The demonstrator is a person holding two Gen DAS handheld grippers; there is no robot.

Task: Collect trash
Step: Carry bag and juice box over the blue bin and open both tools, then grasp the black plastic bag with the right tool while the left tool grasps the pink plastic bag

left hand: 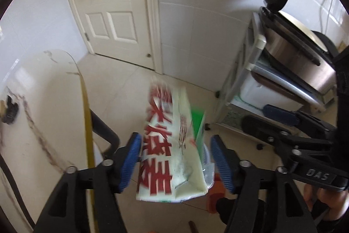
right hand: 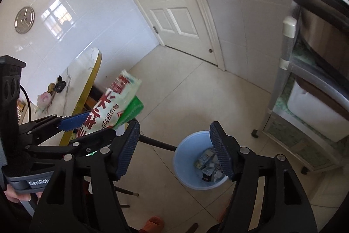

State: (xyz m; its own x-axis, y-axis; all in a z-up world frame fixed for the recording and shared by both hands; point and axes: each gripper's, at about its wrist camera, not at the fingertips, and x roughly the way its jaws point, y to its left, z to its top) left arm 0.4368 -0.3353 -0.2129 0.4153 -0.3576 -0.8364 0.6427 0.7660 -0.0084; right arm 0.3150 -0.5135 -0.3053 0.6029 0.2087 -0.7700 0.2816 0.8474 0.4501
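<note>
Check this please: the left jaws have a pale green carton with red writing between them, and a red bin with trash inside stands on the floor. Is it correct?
Nearly. The bin is light blue, not red; the right wrist view shows it on the floor with trash inside. The rest holds: the left wrist view shows the pale green carton with red writing between the left jaws.

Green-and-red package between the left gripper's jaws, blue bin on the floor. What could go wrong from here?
1. The left gripper is open, one pad clear of the package; from the right wrist view it appears left of the bin, so it may hit the floor.
2. The package looks long against the bin mouth and could catch the rim.
3. The open right gripper sits close; they might bump.
</note>
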